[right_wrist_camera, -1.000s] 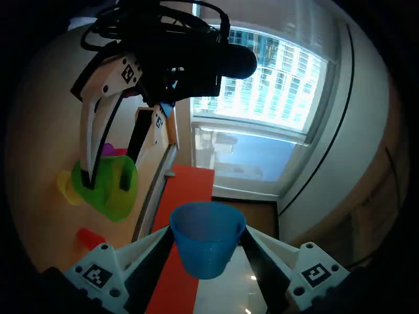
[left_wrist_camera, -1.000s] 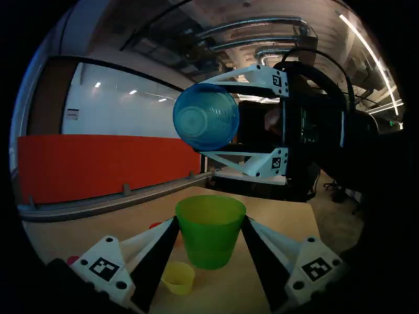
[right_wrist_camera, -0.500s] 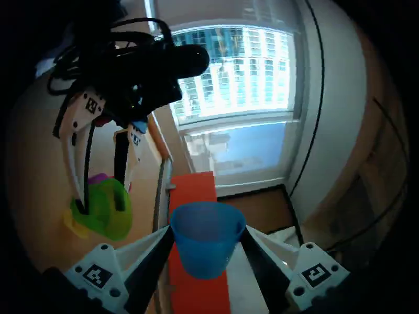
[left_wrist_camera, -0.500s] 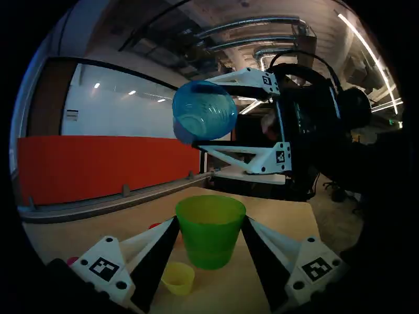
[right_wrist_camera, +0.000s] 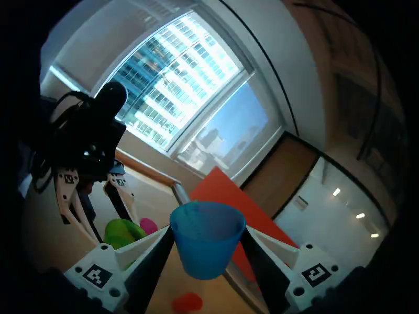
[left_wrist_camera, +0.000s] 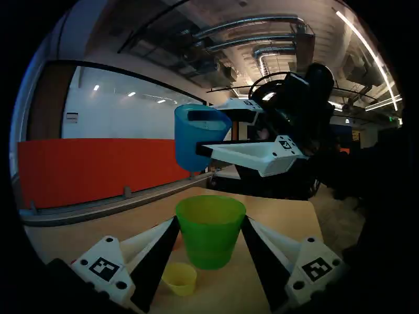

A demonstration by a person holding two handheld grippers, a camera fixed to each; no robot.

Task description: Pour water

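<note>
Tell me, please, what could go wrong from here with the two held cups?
1. The blue cup in the right gripper hangs above the green cup, seemingly beyond its mouth; tipping here could spill onto the table.
2. The left gripper pinches the green cup only by its smooth sides, so it might slip.
3. Lowering could knock the small yellow cup.

- green cup (left_wrist_camera: 210,233): both flanks covered by the fingers (left_wrist_camera: 157,251) of the left gripper (left_wrist_camera: 210,220); contents cannot be told. In the right gripper view its lower part sits behind a white finger.
- yellow cup (left_wrist_camera: 179,277): one side hidden behind a finger.
- blue cup (right_wrist_camera: 207,243): flanks covered by the right gripper (right_wrist_camera: 207,230); water level cannot be told.
- red item (right_wrist_camera: 186,302): cut off at the bottom edge, kind unclear.
- pink item (right_wrist_camera: 149,226): partly behind the green cup, kind unclear.
</note>
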